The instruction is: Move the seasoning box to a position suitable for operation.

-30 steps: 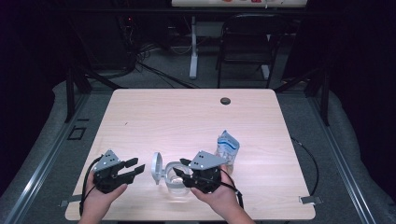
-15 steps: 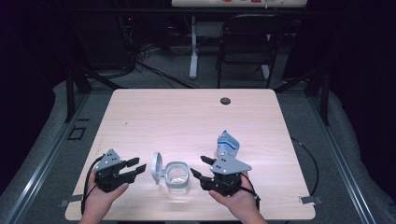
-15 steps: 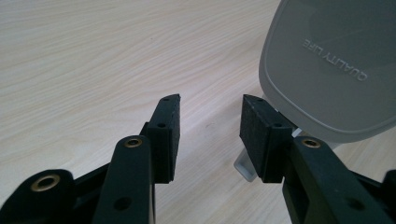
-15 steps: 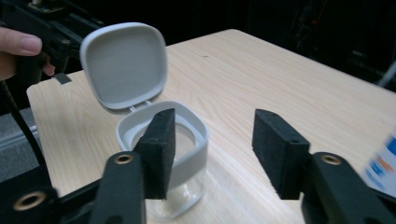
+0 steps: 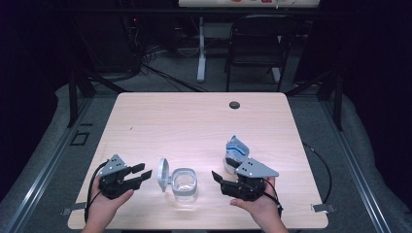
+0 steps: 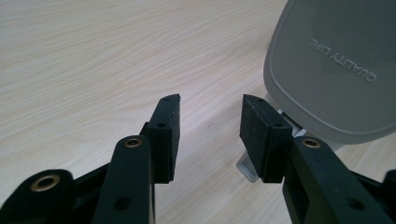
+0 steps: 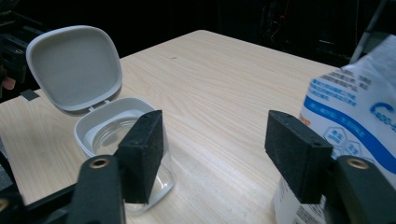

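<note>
A clear plastic container (image 5: 184, 184) stands near the table's front edge, and its hinged grey lid (image 5: 163, 174) stands up open on its left side. My left gripper (image 5: 145, 172) rests open just left of the lid, pointing at it. In the left gripper view the lid (image 6: 327, 70) is beside the right jaw, with nothing between the pads of the left gripper (image 6: 210, 100). My right gripper (image 5: 216, 177) sits to the right of the container, apart from it. Its jaws have just been opening and hold nothing. The right gripper view shows this gripper (image 7: 215, 126) with the container (image 7: 100, 133) at its left jaw.
A blue-and-white pouch (image 5: 235, 149) stands just behind my right gripper, close to its right jaw (image 7: 355, 121). A dark round grommet (image 5: 234, 104) sits at the table's far edge. Bare wood (image 5: 170, 126) spreads across the middle and back of the table.
My right gripper has let go of the container, pulled away to the right and opened wider. The container and the left gripper have stayed in place.
</note>
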A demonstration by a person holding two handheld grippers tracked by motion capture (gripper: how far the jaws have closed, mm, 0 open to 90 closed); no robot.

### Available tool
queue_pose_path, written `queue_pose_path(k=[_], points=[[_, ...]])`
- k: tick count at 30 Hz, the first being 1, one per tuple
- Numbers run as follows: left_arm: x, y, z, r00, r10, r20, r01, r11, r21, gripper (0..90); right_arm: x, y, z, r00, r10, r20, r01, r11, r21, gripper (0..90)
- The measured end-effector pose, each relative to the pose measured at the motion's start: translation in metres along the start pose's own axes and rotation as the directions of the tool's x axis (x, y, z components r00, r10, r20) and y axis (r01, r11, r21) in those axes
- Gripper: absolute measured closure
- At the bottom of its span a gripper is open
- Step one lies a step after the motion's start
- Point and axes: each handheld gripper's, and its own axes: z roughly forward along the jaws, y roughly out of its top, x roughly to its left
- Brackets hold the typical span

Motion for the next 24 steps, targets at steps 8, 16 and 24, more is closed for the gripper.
queue_pose_path(k=[8,16,24], points=[[0.003,0.000,-0.001,1.0000,-0.008,-0.001,0.008,1.0000,-0.004,58.1,-0.014,0.003,-0.018,0.9999,-0.004,0.015,0.005,0.999,-0.043,49.6],[0.004,-0.001,-0.001,1.0000,-0.007,-0.004,0.007,1.0000,0.003,58.0,-0.031,0.007,-0.038,0.9981,0.001,0.061,0.003,0.998,-0.070,51.9],[0.006,-0.001,-0.002,0.9998,-0.019,-0.008,0.019,0.9998,-0.007,57.9,-0.046,0.004,-0.045,0.9925,0.019,0.121,-0.011,0.998,-0.069,59.0]])
